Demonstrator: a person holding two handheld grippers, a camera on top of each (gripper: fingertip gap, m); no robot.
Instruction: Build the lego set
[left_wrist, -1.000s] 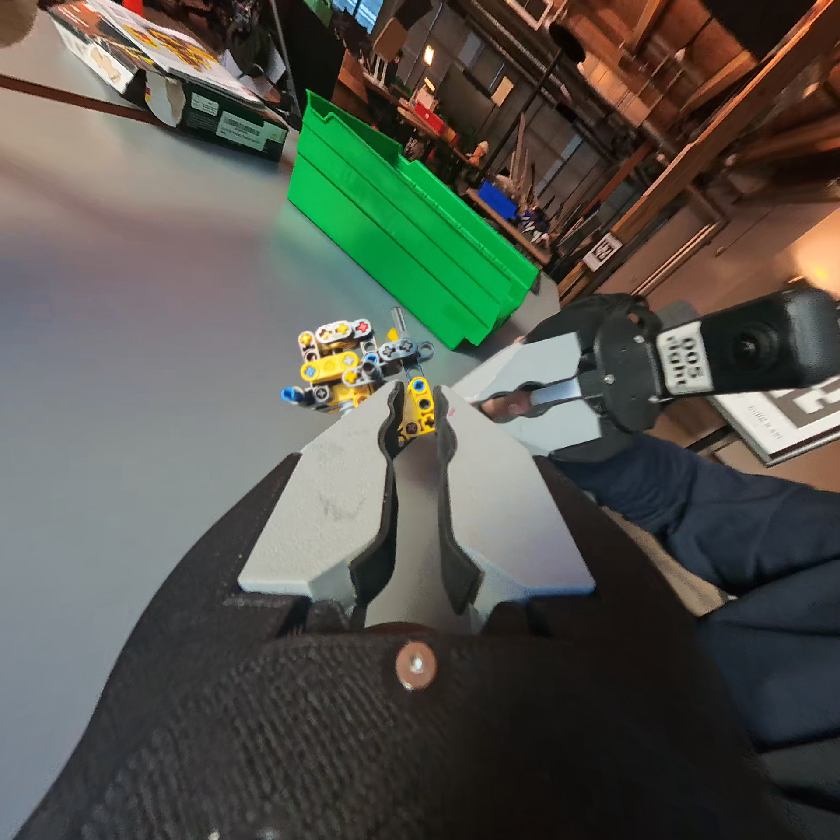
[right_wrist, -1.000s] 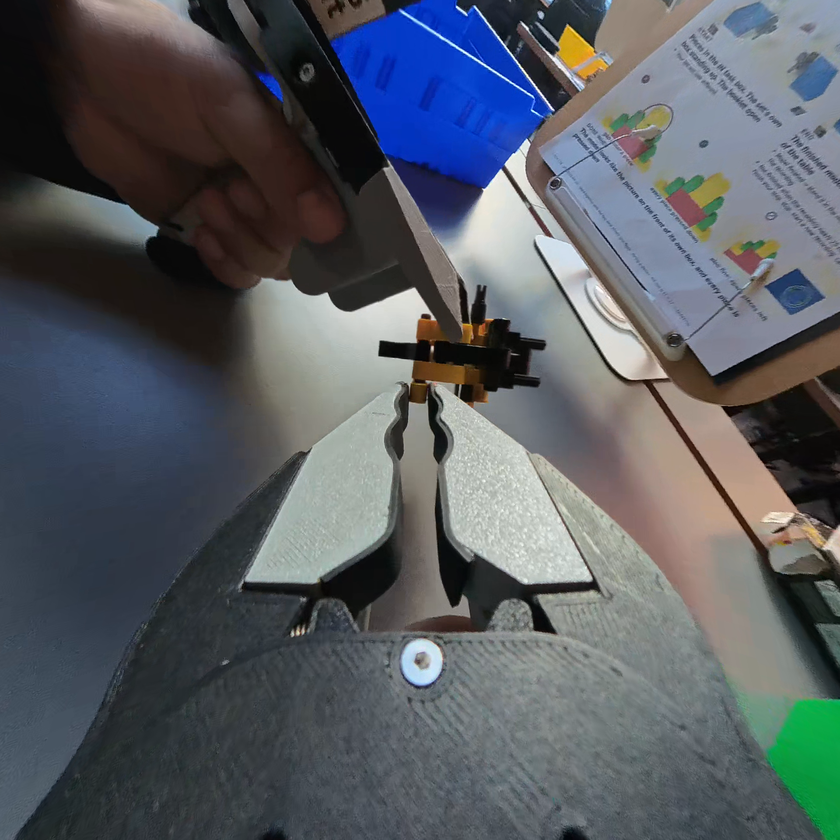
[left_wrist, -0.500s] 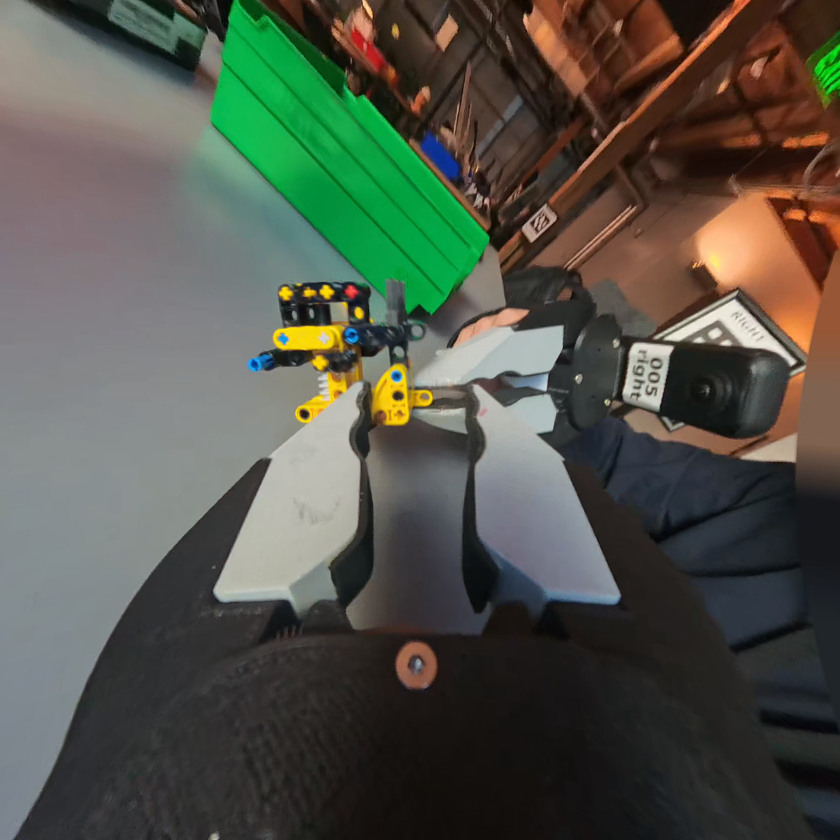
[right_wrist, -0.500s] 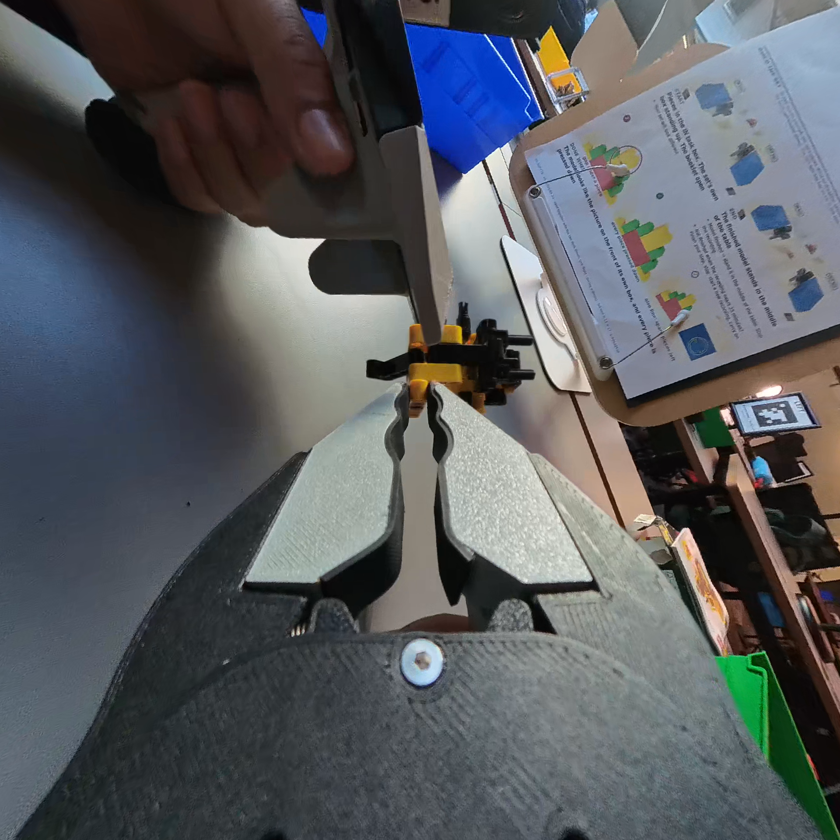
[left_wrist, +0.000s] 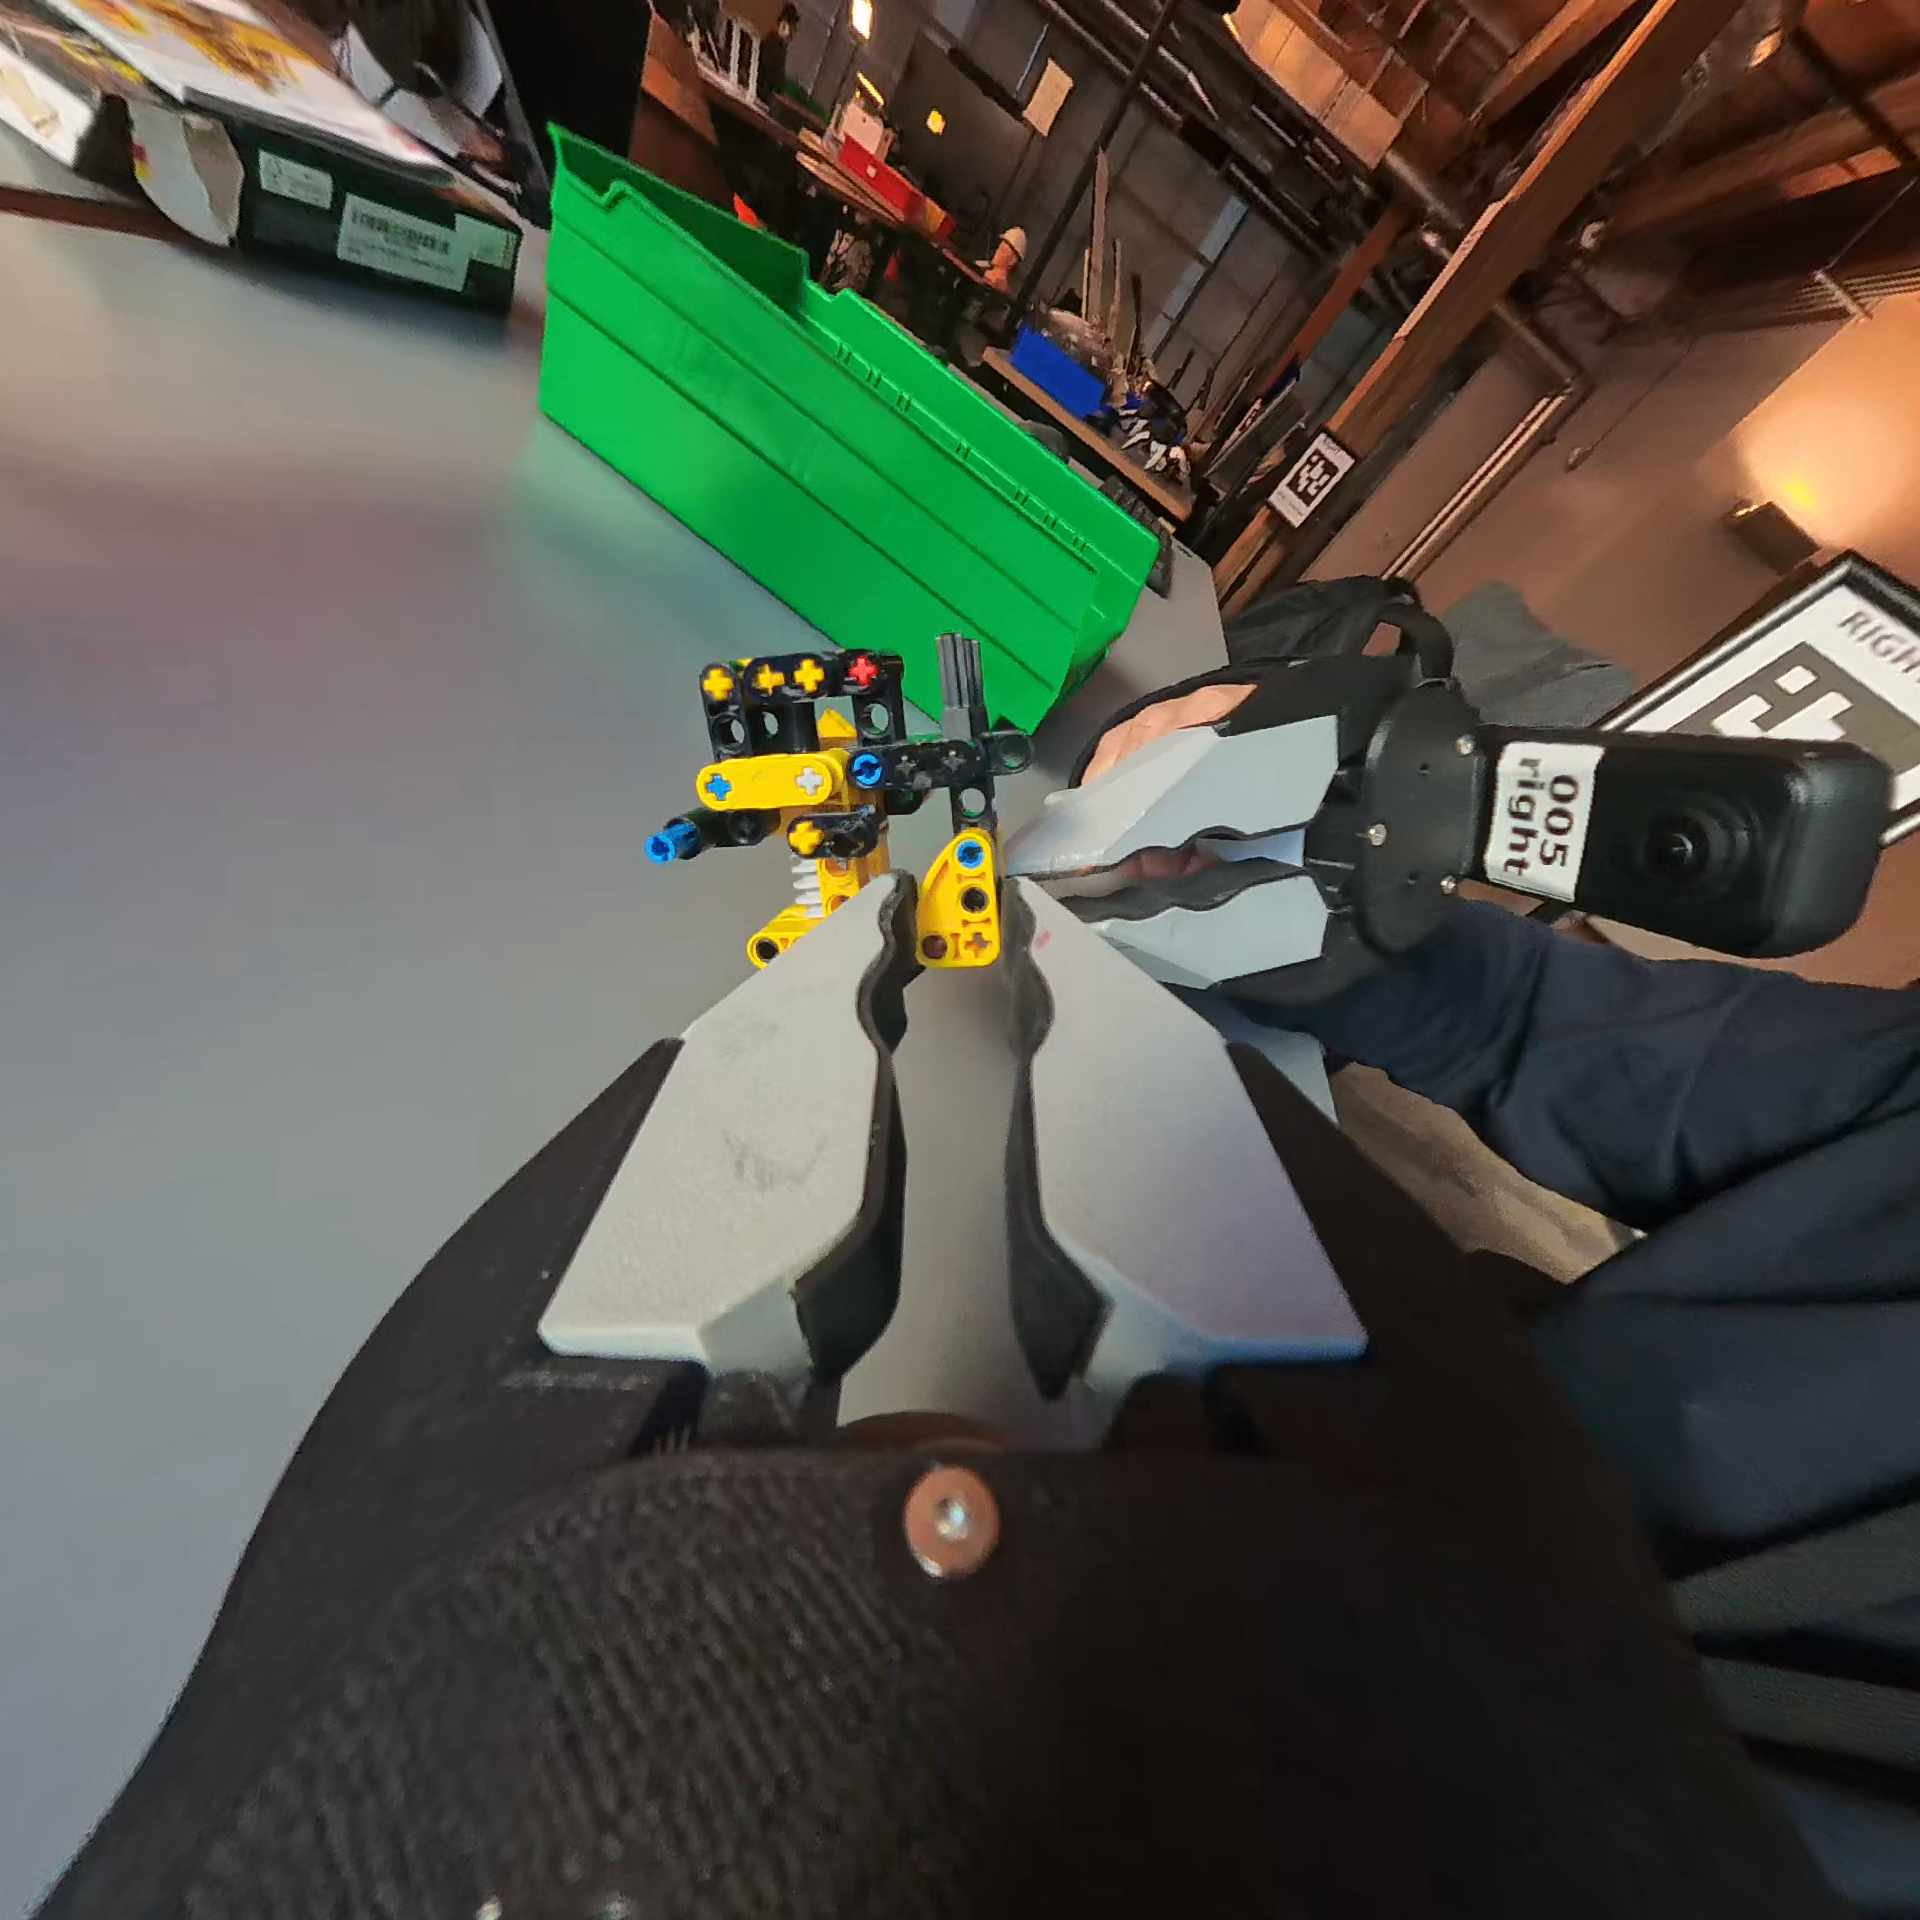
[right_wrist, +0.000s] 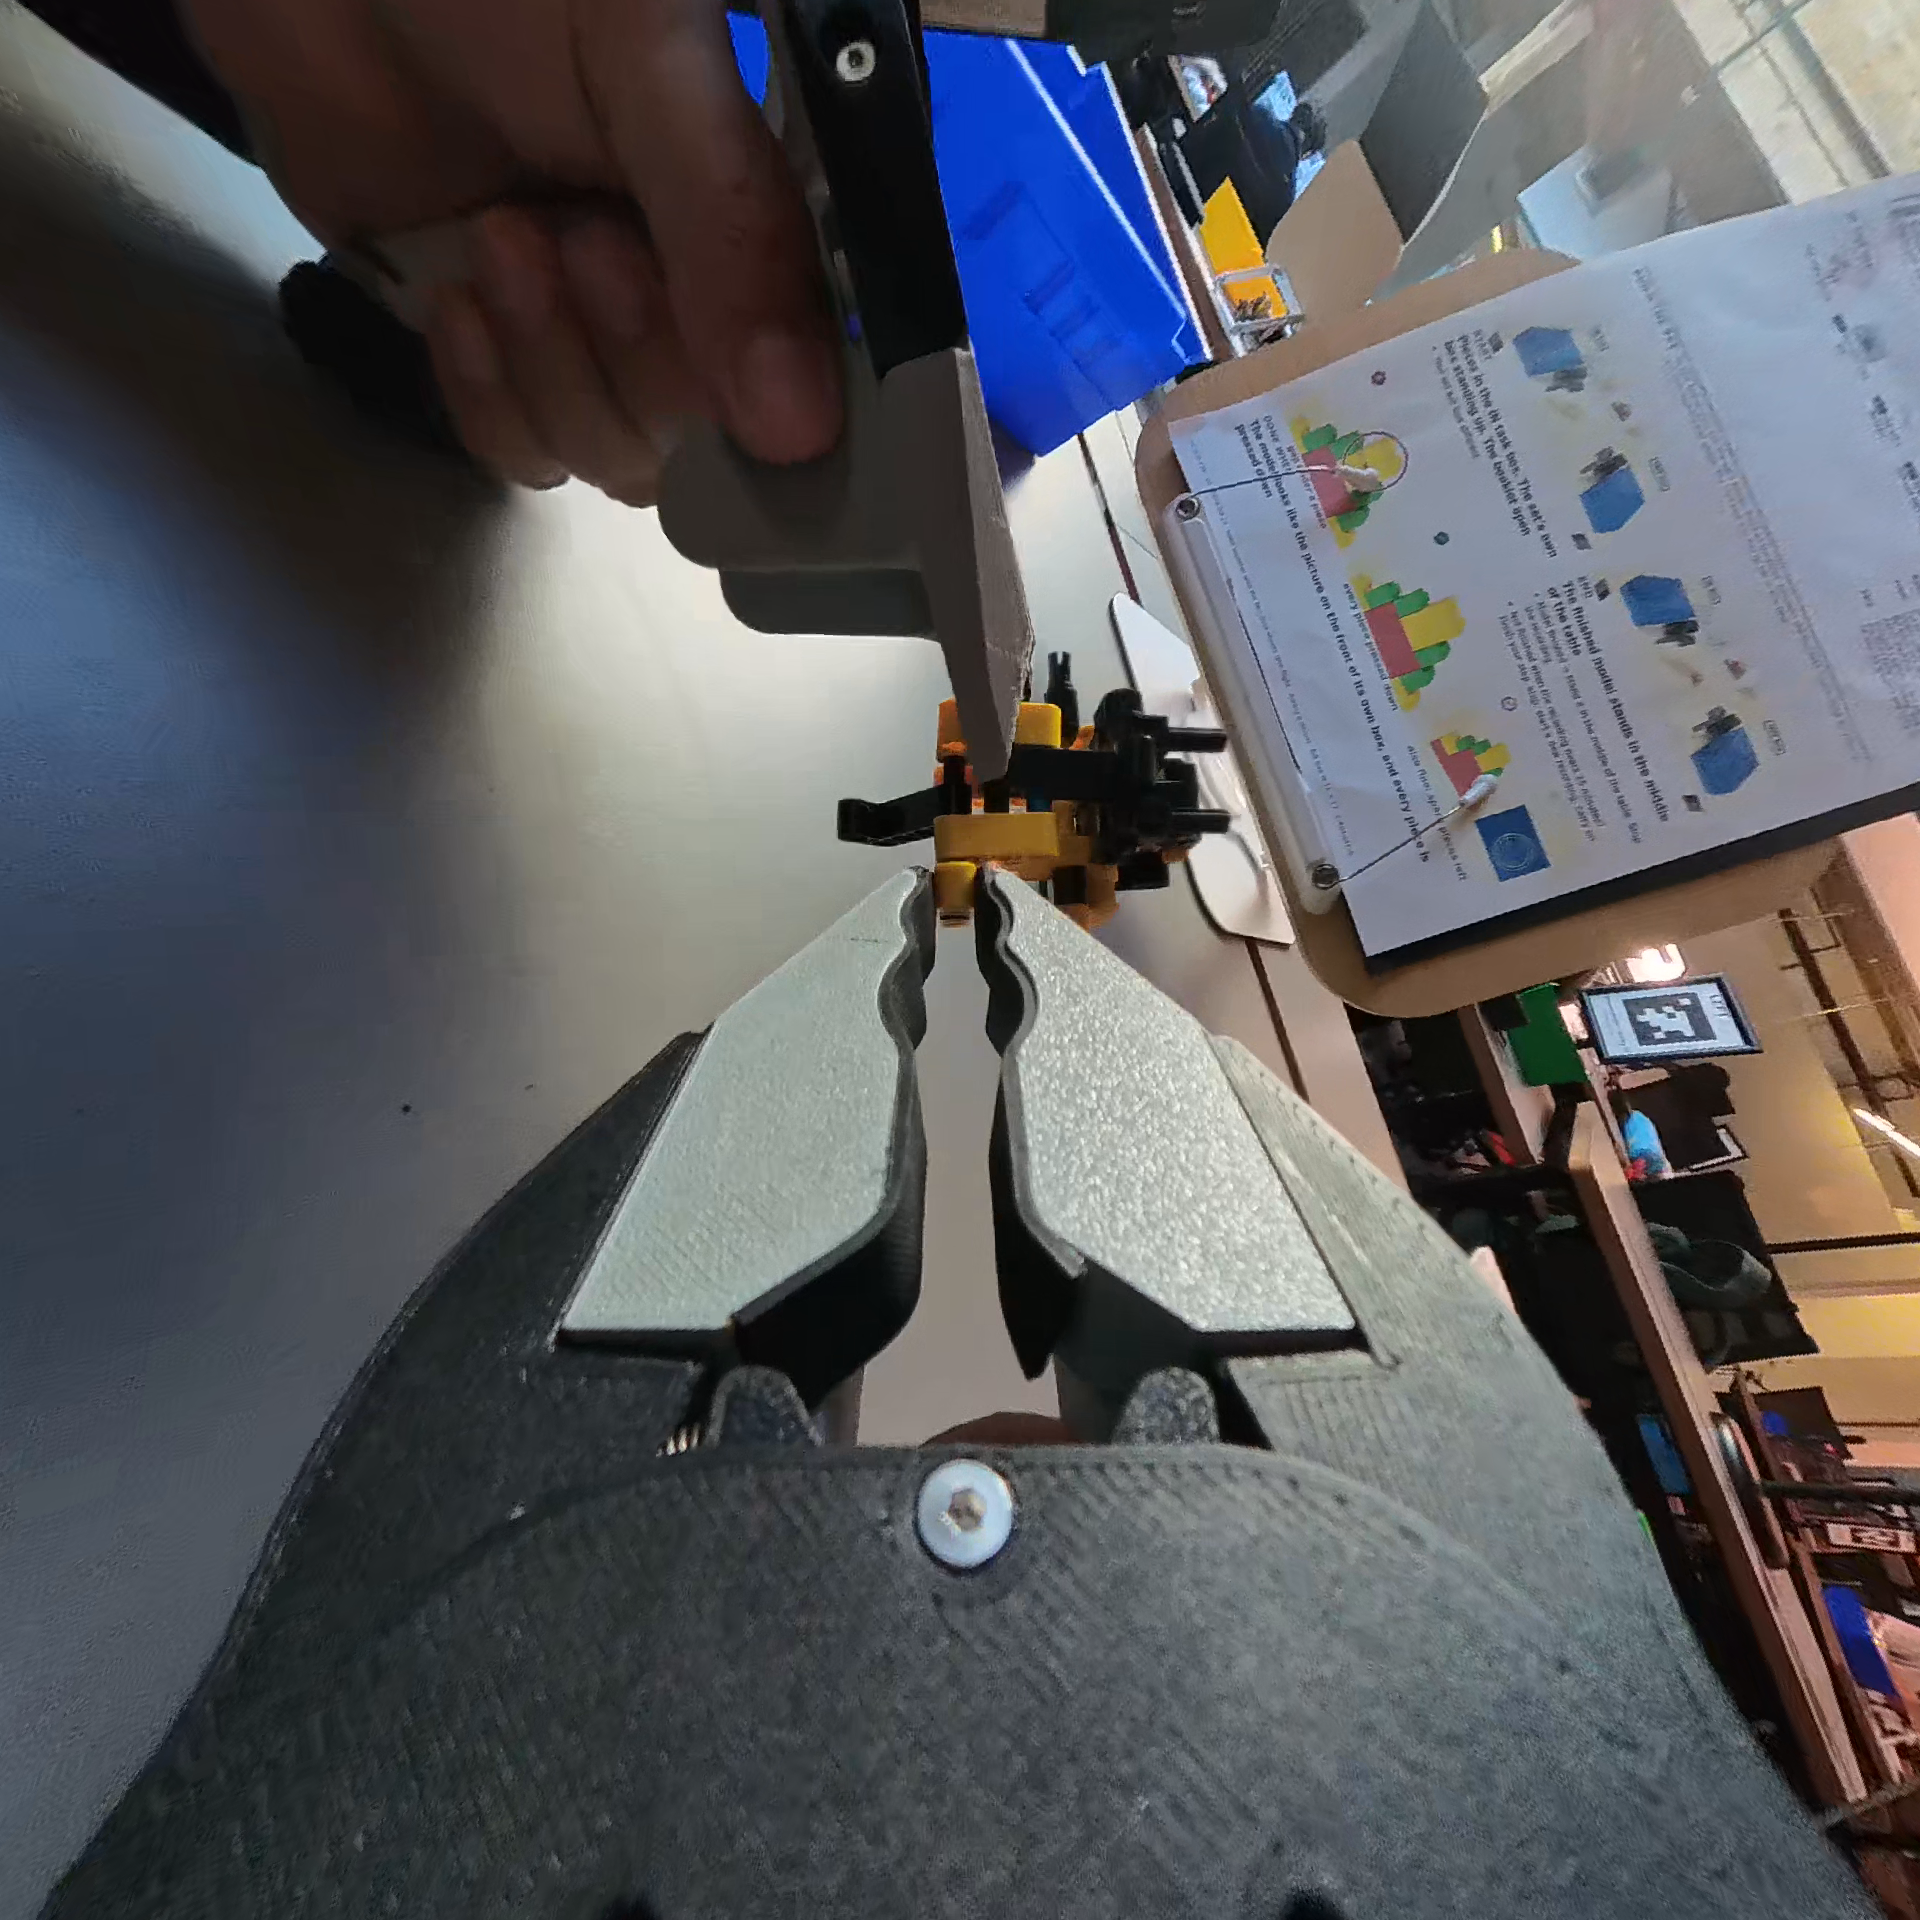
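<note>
I see print on a white label (left_wrist: 1538, 826) on the camera of my right gripper (left_wrist: 1039, 883), a clipboard sheet (right_wrist: 1558, 623), a box sticker (left_wrist: 400, 234) and a framed marker sign (left_wrist: 1818, 696).

Two close wrist views, opposite sides, sharing the lego model (left_wrist: 831, 790)

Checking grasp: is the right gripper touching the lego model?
Touching. Right wrist view shows the right gripper closed on a yellow piece of the lego model.

A workshop or lab hall. Timber beams (left_wrist: 1475, 239) and cluttered workbenches (left_wrist: 1081, 416) fill the background at one o'clock; green storage bins (left_wrist: 831, 436) sit on the grey table (left_wrist: 260, 727) at twelve.
</note>
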